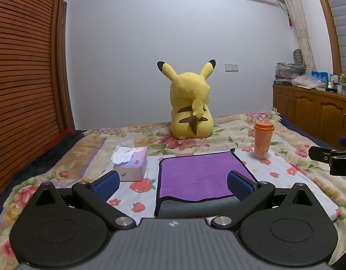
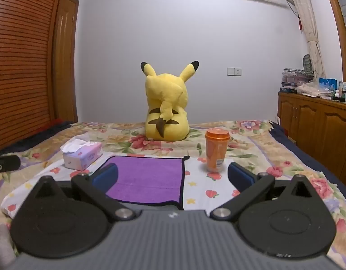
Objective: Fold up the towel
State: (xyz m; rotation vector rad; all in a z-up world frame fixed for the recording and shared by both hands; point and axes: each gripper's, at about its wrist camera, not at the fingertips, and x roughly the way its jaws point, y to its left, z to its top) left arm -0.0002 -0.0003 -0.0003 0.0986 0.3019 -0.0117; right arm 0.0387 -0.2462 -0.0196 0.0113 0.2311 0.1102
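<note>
A purple towel (image 1: 195, 175) with a dark hem lies on the floral bedspread, folded so its grey underside shows along the near edge. It also shows in the right wrist view (image 2: 148, 177). My left gripper (image 1: 173, 183) is open and empty, just short of the towel's near edge. My right gripper (image 2: 173, 176) is open and empty, over the towel's near right corner. The right gripper's tip shows at the right edge of the left wrist view (image 1: 330, 159).
A tissue box (image 1: 131, 164) sits left of the towel, and an orange cup (image 1: 263, 139) stands to its right. A yellow Pikachu plush (image 1: 191, 108) sits farther back. The bedspread (image 1: 296, 168) covers the bed. A wooden cabinet (image 1: 312, 108) stands at right, a slatted wardrobe (image 1: 22, 78) at left.
</note>
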